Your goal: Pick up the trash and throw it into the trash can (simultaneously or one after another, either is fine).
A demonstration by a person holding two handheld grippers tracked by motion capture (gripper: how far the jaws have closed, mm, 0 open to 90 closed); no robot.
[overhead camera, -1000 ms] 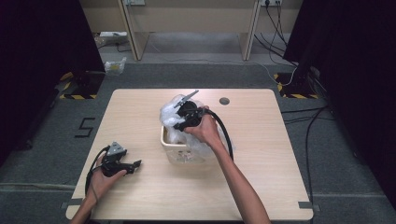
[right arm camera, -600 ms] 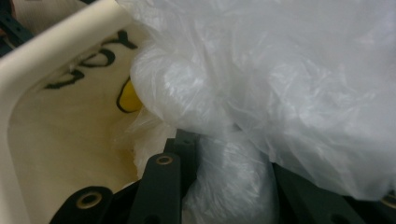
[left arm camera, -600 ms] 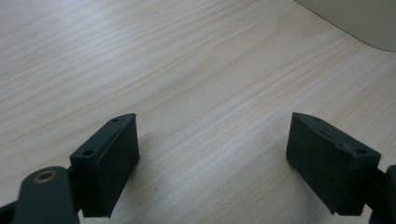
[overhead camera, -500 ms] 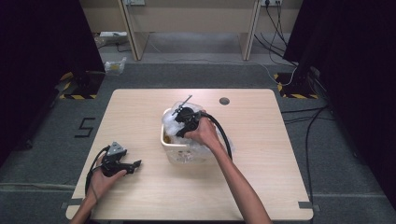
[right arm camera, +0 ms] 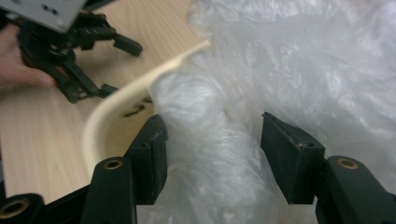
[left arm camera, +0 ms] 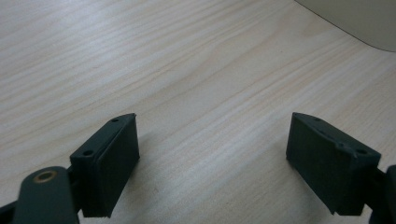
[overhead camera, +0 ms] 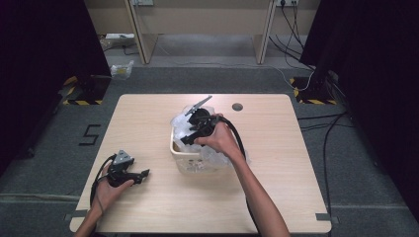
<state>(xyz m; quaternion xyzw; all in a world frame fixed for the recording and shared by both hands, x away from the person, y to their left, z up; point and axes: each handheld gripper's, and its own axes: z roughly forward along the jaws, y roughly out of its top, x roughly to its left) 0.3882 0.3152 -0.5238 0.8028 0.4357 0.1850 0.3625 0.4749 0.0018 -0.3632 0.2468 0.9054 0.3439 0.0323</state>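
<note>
**A:** Where are you holding your right gripper [overhead camera: 190, 134] at this moment?

**B:** You are holding it over the cream basket [overhead camera: 174, 149] near the middle of the table [overhead camera: 276, 197], with its tips aiming down and toward your left into the clear plastic bag [overhead camera: 217, 159]. In the right gripper view the jaws are standing wide apart with a bunched fold of the plastic bag [right arm camera: 299, 70] lying between them; neither pad is pressing the film, so nothing is being gripped.

**A:** And how is the bag lying?

**B:** It is sitting crumpled in the basket and spilling over the rim on your right side, onto the table. I cannot tell which way its mouth is pointing, since it is only a rumpled mass. Its longer stretch is running roughly from the far left of the basket toward its near right corner. The basket's curved rim [right arm camera: 116, 100] is showing just beside the left jaw.

**A:** What about your left gripper [overhead camera: 144, 173]?

**B:** You are resting it low on the table at the near left, well apart from the basket, pointing to the right toward it. Its jaws are spread wide over bare wood [left arm camera: 196, 70], holding nothing. A corner of the basket [left arm camera: 359, 18] is showing ahead of them.
</note>
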